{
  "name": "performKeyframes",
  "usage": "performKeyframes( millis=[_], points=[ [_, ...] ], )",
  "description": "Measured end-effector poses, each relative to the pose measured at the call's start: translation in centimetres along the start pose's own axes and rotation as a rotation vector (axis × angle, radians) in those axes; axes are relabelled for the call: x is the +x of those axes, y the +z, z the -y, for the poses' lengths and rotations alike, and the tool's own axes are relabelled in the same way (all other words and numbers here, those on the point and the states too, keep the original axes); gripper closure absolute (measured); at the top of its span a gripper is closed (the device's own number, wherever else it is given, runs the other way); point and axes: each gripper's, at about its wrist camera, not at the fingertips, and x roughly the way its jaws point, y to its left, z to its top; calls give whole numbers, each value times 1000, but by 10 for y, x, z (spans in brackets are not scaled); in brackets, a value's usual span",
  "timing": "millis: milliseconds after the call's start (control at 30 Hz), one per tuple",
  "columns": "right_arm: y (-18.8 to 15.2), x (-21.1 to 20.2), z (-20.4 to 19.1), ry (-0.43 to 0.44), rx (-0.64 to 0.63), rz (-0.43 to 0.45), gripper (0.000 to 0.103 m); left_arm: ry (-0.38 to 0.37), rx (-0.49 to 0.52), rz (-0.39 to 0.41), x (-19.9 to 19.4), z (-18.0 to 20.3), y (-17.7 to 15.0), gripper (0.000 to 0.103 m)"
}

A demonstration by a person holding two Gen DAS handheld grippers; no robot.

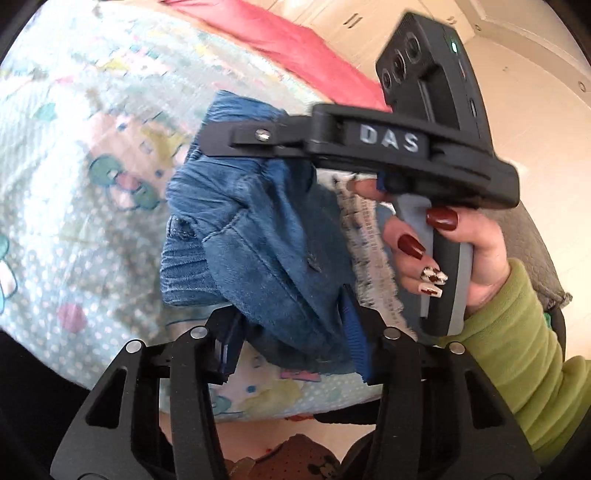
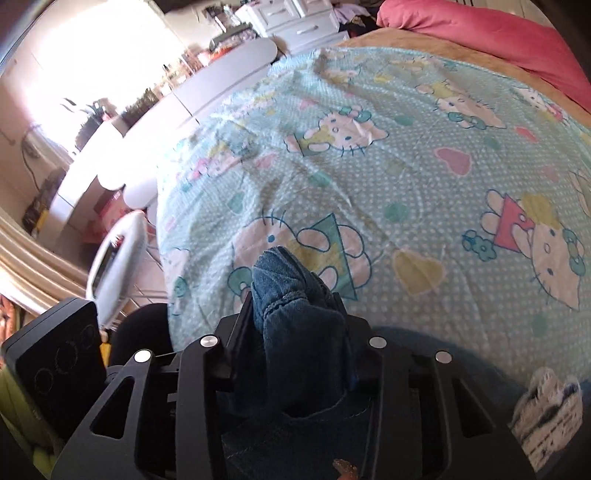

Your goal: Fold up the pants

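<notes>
The blue denim pants (image 1: 258,236) hang bunched in the air above the bed (image 1: 74,184), held from two sides; in the left wrist view the left gripper (image 1: 295,332) has its blue-padded fingers (image 1: 356,332) closed on the lower edge of the denim, a fold of cloth filling the gap between them; in the same view the right gripper (image 1: 221,140) comes in from the right, its black fingers clamped on the upper part of the pants, with the letters "DAS" showing on its body; the right hand (image 1: 461,251), with dark red nails and a green fleece sleeve (image 1: 517,350), wraps the grey handle (image 1: 443,266); a white patterned cloth (image 1: 369,251) shows just behind the denim, beside the hand. In the right wrist view the right gripper (image 2: 295,306) is shut on a thick wad of the pants (image 2: 295,314), which stands up between its fingers and spills back over the linkage; beyond it lies the bed's aqua Hello Kitty sheet (image 2: 406,166), wrinkled, with a pink blanket (image 2: 498,33) at the far edge; a white desk (image 2: 221,77) and white drawers (image 2: 295,18) stand to the left of the bed; the left gripper's black body (image 2: 59,369) shows at lower left.
</notes>
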Motion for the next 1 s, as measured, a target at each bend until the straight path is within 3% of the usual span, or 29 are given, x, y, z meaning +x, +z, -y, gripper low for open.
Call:
performKeyframes(
  millis=[167,333,400,433,533,667,733,800,867,933,1000],
  points=[
    [-14,-60,19,47,52,106,66,-31,62,-5,7,34,3,64],
    [-35,-107,41,29,87,179,66,-65,144,-33,25,79,8,64],
    [-46,-123,52,23,110,204,64,-77,173,-44,33,95,9,59],
    [-53,-131,58,16,124,219,61,-85,189,-49,37,104,9,53],
    [-78,-158,82,-15,208,289,32,-95,264,-88,55,133,2,43],
    [-129,-185,121,-131,379,349,28,-91,333,-158,71,148,-17,41],
    [-150,-186,125,-184,414,351,28,-92,345,-196,80,153,-28,38],
    [-158,-183,121,-178,413,356,28,-70,377,-205,86,157,-35,35],
    [-160,-174,115,-207,400,322,28,-55,397,-204,86,158,-36,35],
    [-161,-160,116,-339,384,251,30,-56,386,-208,87,156,-34,34],
    [-167,-153,124,-416,398,218,30,-58,387,-205,84,159,-32,34]
  ],
)
